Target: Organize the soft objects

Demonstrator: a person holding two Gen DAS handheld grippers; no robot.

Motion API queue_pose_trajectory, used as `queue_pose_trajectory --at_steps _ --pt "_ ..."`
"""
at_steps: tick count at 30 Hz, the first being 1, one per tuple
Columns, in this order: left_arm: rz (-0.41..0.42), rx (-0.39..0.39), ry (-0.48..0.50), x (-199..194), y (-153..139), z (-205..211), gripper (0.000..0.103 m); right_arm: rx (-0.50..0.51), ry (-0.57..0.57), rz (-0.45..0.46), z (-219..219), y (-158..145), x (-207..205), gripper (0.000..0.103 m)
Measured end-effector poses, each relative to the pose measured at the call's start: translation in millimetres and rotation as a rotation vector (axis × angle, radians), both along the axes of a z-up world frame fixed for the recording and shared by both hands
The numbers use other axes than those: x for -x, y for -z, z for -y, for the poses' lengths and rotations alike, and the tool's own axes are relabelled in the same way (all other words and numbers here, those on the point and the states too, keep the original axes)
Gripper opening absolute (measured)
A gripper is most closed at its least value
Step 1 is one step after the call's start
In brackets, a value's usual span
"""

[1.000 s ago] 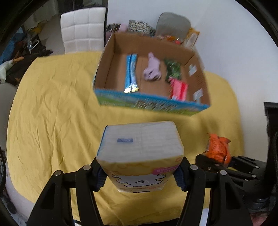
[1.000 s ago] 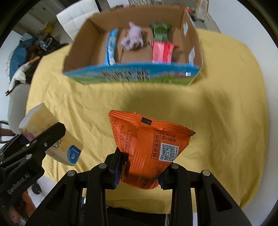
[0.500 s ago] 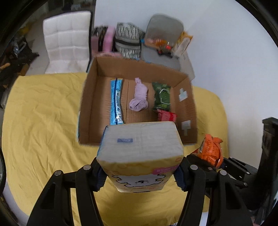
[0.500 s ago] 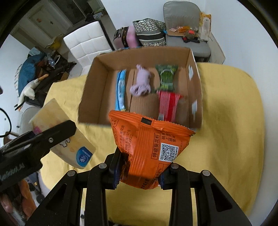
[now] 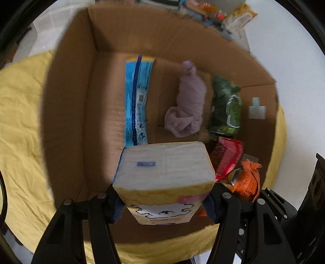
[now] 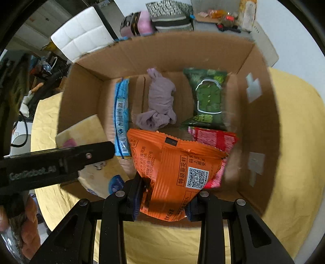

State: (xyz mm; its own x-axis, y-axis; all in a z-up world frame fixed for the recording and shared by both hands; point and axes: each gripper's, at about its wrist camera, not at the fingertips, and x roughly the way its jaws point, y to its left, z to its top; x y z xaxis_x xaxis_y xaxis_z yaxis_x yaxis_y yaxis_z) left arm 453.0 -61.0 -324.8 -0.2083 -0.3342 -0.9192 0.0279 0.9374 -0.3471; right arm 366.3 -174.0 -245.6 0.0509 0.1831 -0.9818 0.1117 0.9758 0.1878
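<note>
My left gripper [image 5: 164, 205] is shut on a yellow tissue pack [image 5: 164, 174] and holds it over the near left part of the open cardboard box [image 5: 67, 105]. My right gripper [image 6: 162, 200] is shut on an orange snack bag [image 6: 172, 168] over the near right part of the same box [image 6: 260, 130]. The tissue pack also shows at the left of the right wrist view [image 6: 89, 138], and the orange bag at the right of the left wrist view [image 5: 246, 182]. Inside lie a blue packet [image 5: 136, 99], a mauve cloth [image 5: 186, 101], a green bag [image 5: 225, 103] and a red bag [image 5: 227, 158].
The box stands on a table under a yellow cloth [image 5: 20, 126]. Behind it are a white padded chair [image 6: 81, 38], bags [image 6: 168, 16] and a grey chair with clutter [image 6: 223, 18]. A white wall is on the right.
Both grippers have moved forward from above the yellow cloth to over the box, each still holding its item. The box now fills both views.
</note>
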Motion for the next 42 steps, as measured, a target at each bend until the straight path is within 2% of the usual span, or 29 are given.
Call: queue_pose_trajectory --at_steps 6,11,14,20,23,29,30,31,32,33,35,36,38,40,42 --pt "-0.102 -0.029 -0.012 -5 37 -2 0.062 -0.02 -0.03 -0.075 -4 39 -12 0.037" --pt "-0.079 -0.057 -0.016 -4 34 0 0.062 -0.047 -0.029 -0.142 -4 56 -14 0.043" --pt "-0.061 -0.074 -0.001 -3 28 4 0.062 -0.016 -0.035 -0.129 -3 54 -14 0.055" --pt "0.031 -0.11 0.013 11 2 5 0.063 0.01 -0.015 -0.084 7 35 -16 0.057" --pt "0.106 -0.138 0.022 23 -17 8 0.064 0.042 -0.007 -0.055 14 22 -12 0.062" --pt "0.258 -0.192 0.016 57 -56 10 0.064 0.12 0.005 -0.008 27 0 9 0.062" --pt "0.274 -0.201 0.018 56 -58 11 0.066 0.131 0.008 -0.002 29 -2 13 0.063" --pt "0.291 -0.212 0.019 64 -63 9 0.075 0.142 0.012 0.002 28 -6 14 0.063" --pt "0.303 -0.218 0.016 66 -67 9 0.08 0.147 0.018 0.004 29 -9 17 0.069" --pt "0.315 -0.223 0.014 68 -71 7 0.088 0.152 0.024 0.009 29 -9 19 0.08" --pt "0.337 -0.237 0.016 73 -74 7 0.096 0.157 0.035 0.021 31 -10 22 0.09" --pt "0.344 -0.241 0.014 70 -76 7 0.099 0.162 0.041 0.026 31 -12 23 0.09" --pt "0.362 -0.247 0.009 72 -80 5 0.099 0.163 0.049 0.033 34 -15 28 0.091" --pt "0.372 -0.252 0.003 70 -82 2 0.099 0.168 0.059 0.039 37 -15 31 0.102" --pt "0.382 -0.261 0.001 72 -82 3 0.1 0.18 0.066 0.054 38 -17 34 0.103"
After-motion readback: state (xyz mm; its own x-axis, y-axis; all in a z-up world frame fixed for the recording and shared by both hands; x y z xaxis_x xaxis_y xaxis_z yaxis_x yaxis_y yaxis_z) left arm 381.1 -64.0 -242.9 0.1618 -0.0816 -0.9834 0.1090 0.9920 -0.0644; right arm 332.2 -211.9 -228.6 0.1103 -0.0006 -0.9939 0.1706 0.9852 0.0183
